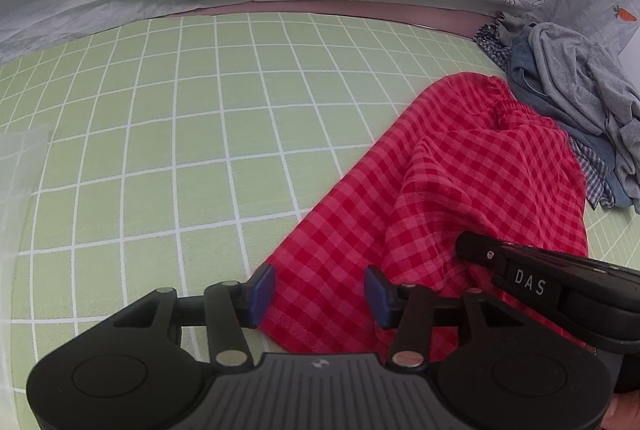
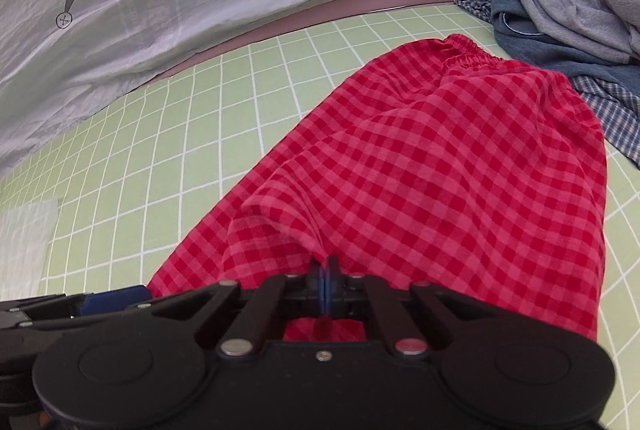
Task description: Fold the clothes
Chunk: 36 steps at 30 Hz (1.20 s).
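One pair of red checked shorts (image 2: 420, 166) is lying on the green gridded bench (image 1: 168, 150), the right tool (image 2: 325, 280) clenching its hem, the left tool (image 1: 318, 296) gaping over it, beside one clothes pile (image 1: 568, 98) at the far-right corner.

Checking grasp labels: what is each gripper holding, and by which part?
Right gripper is shut on the red checked shorts, at the near hem edge. Left gripper is open around the hem, holding nothing.

White letters "DAS" stand on the right tongs (image 1: 472, 258), seen in the left wrist view.
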Tool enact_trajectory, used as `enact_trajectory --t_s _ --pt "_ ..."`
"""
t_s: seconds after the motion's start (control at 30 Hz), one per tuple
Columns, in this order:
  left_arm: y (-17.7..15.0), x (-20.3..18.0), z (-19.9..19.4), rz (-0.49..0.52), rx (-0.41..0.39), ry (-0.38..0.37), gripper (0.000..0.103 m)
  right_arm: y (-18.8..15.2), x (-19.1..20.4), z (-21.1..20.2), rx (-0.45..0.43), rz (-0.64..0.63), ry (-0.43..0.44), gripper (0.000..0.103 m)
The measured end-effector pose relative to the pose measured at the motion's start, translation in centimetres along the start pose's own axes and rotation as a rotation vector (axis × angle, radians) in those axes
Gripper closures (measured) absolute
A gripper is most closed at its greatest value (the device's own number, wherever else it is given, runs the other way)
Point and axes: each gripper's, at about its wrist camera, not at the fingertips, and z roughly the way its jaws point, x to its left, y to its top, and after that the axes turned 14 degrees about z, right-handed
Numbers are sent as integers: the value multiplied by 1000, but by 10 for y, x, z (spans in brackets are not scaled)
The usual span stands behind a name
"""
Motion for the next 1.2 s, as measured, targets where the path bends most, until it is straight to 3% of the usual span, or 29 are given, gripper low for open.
enact_trajectory --t_s 0.23,0.53,0.63,0.73,0.8,0.83,0.93,1.07,1.2 --pt "0 -4 1 19 5 17 53 10 -17 -28 -125 -28 -73 102" --pt "0 -6 0 42 8 40 57 22 -101 -43 -187 141 -280 102" --pt "0 -6 0 47 10 57 64 21 -130 -47 -195 195 -350 102" --pt "-1 -4 -1 52 10 72 82 16 -147 -48 -180 220 -393 102" --pt "-2 0 -1 31 10 54 100 13 -150 -45 -166 225 -396 102" --pt "-3 3 -1 17 9 44 103 11 -149 -44 -159 218 -393 102" --pt "-6 11 -2 -16 6 31 103 6 -139 -35 -129 183 -364 102" --pt "-19 28 -17 -40 10 88 103 0 -115 -19 -102 107 -315 102" --pt "-43 65 -50 -111 0 189 103 -4 -76 -6 -68 20 -193 102"
